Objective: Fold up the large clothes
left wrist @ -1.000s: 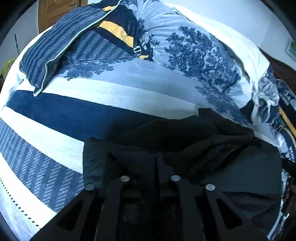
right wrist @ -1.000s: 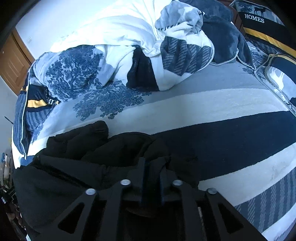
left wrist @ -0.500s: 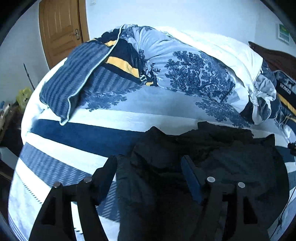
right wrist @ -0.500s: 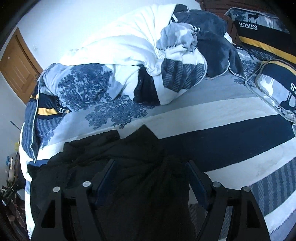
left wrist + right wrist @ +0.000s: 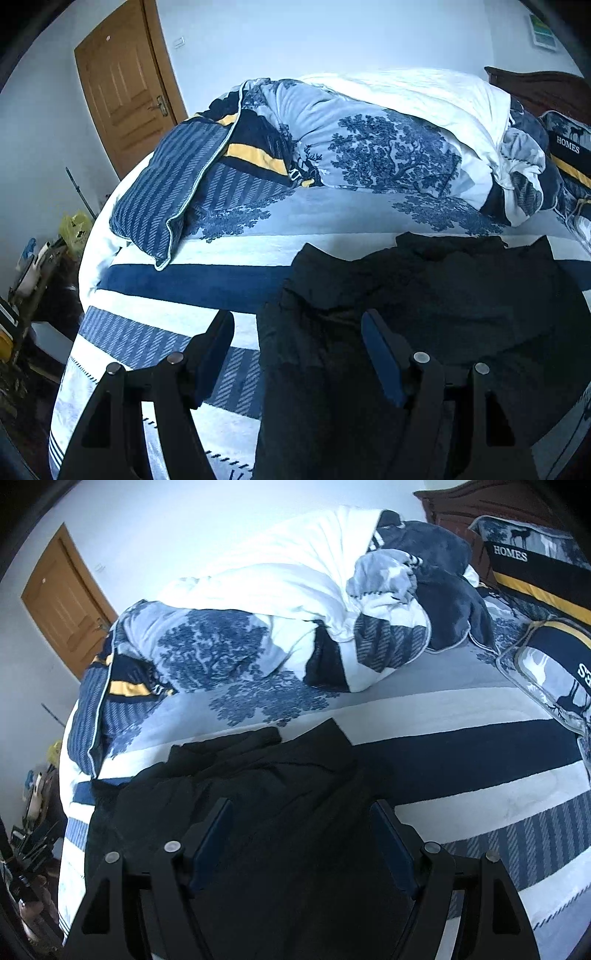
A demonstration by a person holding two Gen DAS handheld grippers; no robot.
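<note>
Right now both my left gripper (image 5: 297,328) and right gripper (image 5: 301,816) hang spread wide, holding nothing, above the rumpled black garment (image 5: 258,775) lying on the striped bedspread (image 5: 461,746), with the bunched duvet (image 5: 288,590) beyond.

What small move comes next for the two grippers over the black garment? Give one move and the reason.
Probably lower the left gripper onto the near left edge of the crumpled black fabric garment and close. Both it and the right gripper hang with jaws wide apart, holding nothing, and the garment lies bunched, unfolded, on the striped blue-and-white bedspread.
</note>
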